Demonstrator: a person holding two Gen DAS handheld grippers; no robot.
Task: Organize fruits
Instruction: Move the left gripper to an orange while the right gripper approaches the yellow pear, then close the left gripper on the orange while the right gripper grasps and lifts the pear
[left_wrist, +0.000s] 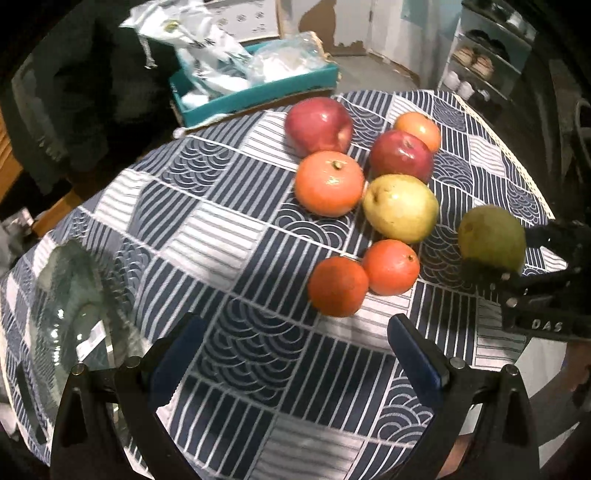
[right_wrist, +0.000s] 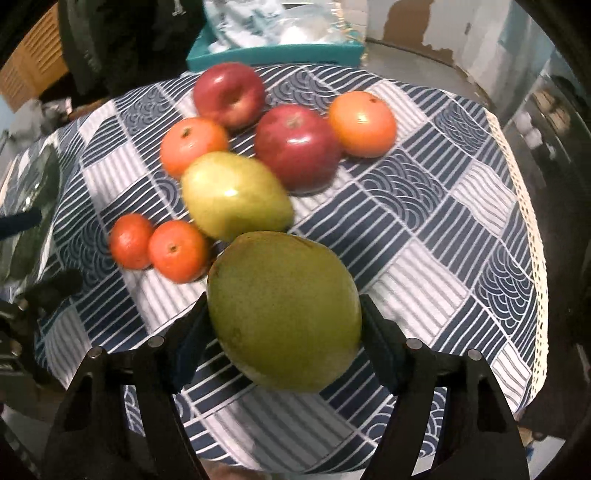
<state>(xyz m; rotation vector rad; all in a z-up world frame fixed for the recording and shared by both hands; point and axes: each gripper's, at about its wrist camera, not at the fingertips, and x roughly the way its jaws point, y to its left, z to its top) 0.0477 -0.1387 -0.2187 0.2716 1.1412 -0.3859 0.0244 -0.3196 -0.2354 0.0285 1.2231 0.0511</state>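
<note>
The right gripper (right_wrist: 286, 332) is clamped on a green pear (right_wrist: 284, 314), one pad against each side, and the fruit sits clear of the tablecloth (right_wrist: 424, 229), nearest the camera and just in front of the heap. The left gripper (left_wrist: 291, 354) stands wide with nothing between its fingers, hovering over bare cloth just in front of the heap, with the glass bowl (left_wrist: 70, 295) off to the left of the heap.

To carry this through well, I'd keep the squeeze even and the pear level — it is wide and smooth, so a tilt could let it slip. Lift it high enough to pass over the heap, not through it, and lower it gently into the bowl, which is probably where it belongs.

Counted: two pears — the held one and a yellow pear (right_wrist: 236, 195) in the middle of the heap; two red apples (right_wrist: 295, 147) behind it; four oranges (right_wrist: 179, 249) round it.
</note>
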